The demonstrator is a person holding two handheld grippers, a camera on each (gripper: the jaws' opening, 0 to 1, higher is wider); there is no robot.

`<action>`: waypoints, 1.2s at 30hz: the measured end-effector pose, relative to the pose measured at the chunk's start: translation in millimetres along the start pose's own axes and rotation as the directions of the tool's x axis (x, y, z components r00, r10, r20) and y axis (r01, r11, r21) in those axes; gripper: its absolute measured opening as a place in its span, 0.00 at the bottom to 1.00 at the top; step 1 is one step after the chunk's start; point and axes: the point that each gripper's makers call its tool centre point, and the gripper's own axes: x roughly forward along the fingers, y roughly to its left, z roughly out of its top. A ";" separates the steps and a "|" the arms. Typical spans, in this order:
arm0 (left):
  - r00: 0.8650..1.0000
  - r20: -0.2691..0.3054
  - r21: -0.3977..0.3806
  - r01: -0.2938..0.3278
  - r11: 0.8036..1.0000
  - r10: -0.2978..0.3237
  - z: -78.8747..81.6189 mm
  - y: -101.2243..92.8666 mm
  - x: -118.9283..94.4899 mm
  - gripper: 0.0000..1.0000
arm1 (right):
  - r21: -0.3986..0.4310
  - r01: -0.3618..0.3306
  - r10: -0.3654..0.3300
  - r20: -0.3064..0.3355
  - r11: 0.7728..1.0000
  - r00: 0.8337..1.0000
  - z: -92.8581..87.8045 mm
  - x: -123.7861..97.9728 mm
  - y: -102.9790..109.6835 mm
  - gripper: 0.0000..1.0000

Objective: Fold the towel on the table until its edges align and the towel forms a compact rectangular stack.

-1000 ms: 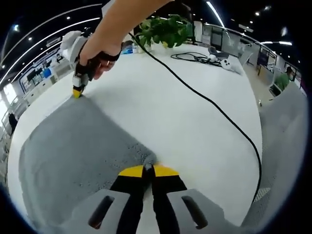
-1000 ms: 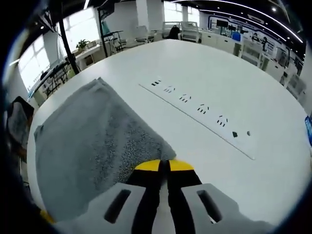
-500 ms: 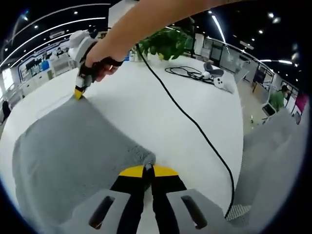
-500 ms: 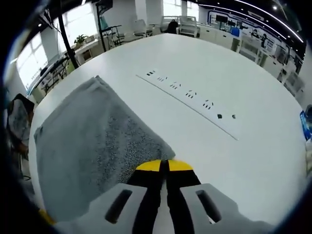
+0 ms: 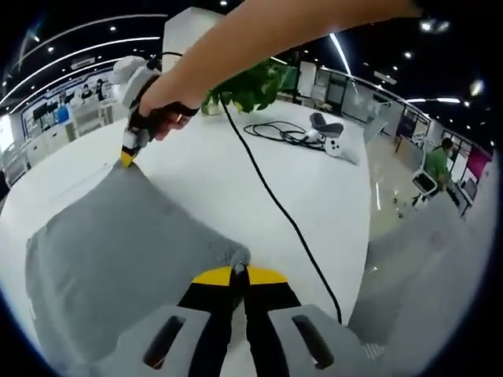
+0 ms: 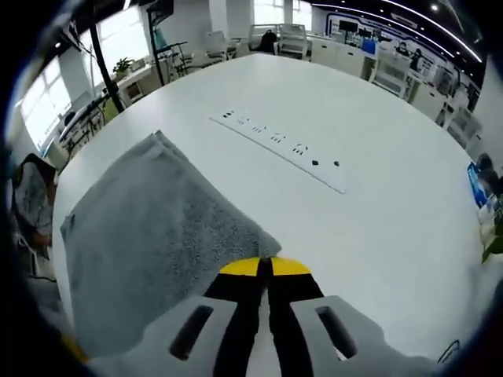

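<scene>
A grey towel [image 5: 110, 251] lies spread on the white table [image 5: 236, 181]. My left gripper [image 5: 239, 271] is shut on one of its corners, which bunches at the yellow tips. In the left gripper view the right gripper [image 5: 128, 153], held by a person's hand, pinches the far corner and the edge between the two corners looks raised. In the right gripper view the same towel [image 6: 149, 243] stretches away to the left, and my right gripper [image 6: 264, 265] is shut on its near corner.
A black cable [image 5: 275, 204] runs across the table beside the towel. A potted plant [image 5: 247, 86] and a cable bundle [image 5: 295, 133] sit at the far side. A strip of sockets [image 6: 275, 141] is set in the table. Grey chair fabric [image 5: 424, 275] stands at the right.
Both grippers have kept their grip on the corners and risen a little, lifting that towel edge. Both views have shifted with the hands.
</scene>
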 end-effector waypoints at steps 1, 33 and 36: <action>1.000 0.006 -0.010 0.004 1.000 -0.004 3.3 -2.2 -0.4 0.04 | 0.002 0.003 -0.003 0.001 1.000 1.000 -1.5 -7.5 -1.3 0.00; 0.986 0.165 -0.057 -0.001 0.998 0.010 72.8 -32.6 -24.2 0.04 | 0.052 0.074 -0.077 0.044 0.996 0.996 -15.1 -101.6 -13.5 0.00; 0.979 0.202 -0.069 -0.022 0.997 0.035 77.5 -27.5 -33.1 0.04 | 0.047 0.084 -0.086 0.044 0.995 0.995 -9.4 -100.3 -20.2 0.00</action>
